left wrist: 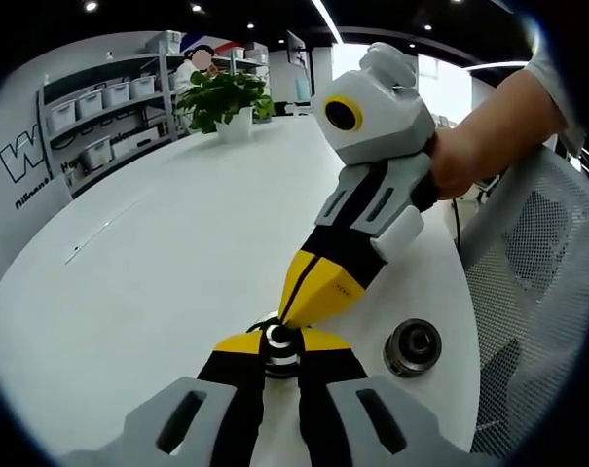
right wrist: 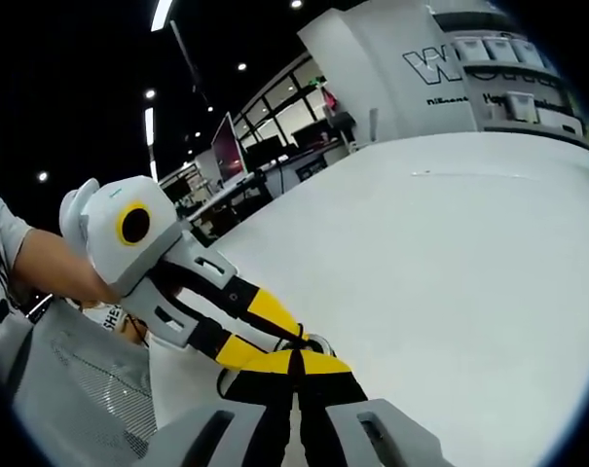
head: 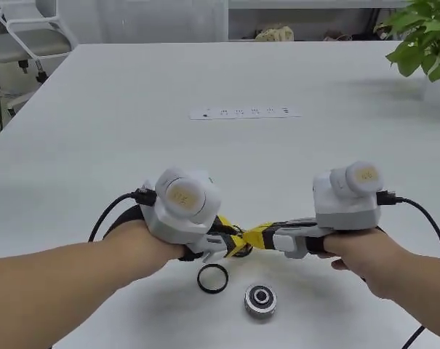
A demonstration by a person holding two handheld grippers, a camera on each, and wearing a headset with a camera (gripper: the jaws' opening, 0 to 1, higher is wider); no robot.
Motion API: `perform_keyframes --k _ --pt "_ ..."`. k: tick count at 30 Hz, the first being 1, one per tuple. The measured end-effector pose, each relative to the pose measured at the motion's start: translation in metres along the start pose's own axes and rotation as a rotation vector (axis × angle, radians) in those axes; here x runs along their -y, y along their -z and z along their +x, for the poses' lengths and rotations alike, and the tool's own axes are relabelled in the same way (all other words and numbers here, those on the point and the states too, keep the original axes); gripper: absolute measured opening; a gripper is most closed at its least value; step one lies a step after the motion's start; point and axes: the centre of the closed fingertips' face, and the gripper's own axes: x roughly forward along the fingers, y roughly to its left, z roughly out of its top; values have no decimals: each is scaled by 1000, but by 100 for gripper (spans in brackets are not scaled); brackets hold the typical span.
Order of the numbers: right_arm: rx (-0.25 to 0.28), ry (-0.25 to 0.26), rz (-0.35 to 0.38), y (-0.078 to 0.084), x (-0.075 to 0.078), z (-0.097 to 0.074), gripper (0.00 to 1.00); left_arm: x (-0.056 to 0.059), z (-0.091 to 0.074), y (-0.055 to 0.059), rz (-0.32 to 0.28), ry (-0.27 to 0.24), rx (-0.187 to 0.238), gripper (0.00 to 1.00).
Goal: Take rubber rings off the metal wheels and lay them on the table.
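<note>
Above the white table [head: 132,131], my left gripper [head: 233,244] [left wrist: 280,342] is shut on a small metal wheel [left wrist: 279,352] [right wrist: 319,342] that wears a black rubber ring. My right gripper [head: 247,238] [right wrist: 296,358] comes in from the opposite side. Its yellow tips [left wrist: 304,292] are pressed together at the upper edge of that wheel, on the ring. A loose black rubber ring [head: 212,278] lies flat on the table just below the grippers. Beside it to the right stands a bare metal wheel [head: 260,299] [left wrist: 413,347].
A white power strip [head: 245,113] lies across the middle of the table. A potted plant [head: 423,36] [left wrist: 221,97] stands at the far right corner and a white chair [head: 23,36] at the far left. A grey mesh chair [left wrist: 537,292] sits close by the near edge.
</note>
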Motion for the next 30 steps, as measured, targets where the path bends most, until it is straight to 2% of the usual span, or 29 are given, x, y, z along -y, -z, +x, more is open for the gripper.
perform_keyframes --k 9,18,21,30 --pt "1 19 11 3 9 -3 0 0 0 -1 -6 2 16 7" --pt "2 18 13 3 7 -3 0 0 1 -2 -13 13 24 7" --pt "5 18 17 3 7 -4 0 0 1 -2 10 13 23 7" --pt "13 20 24 1 7 -6 0 1 -1 -3 27 22 17 8"
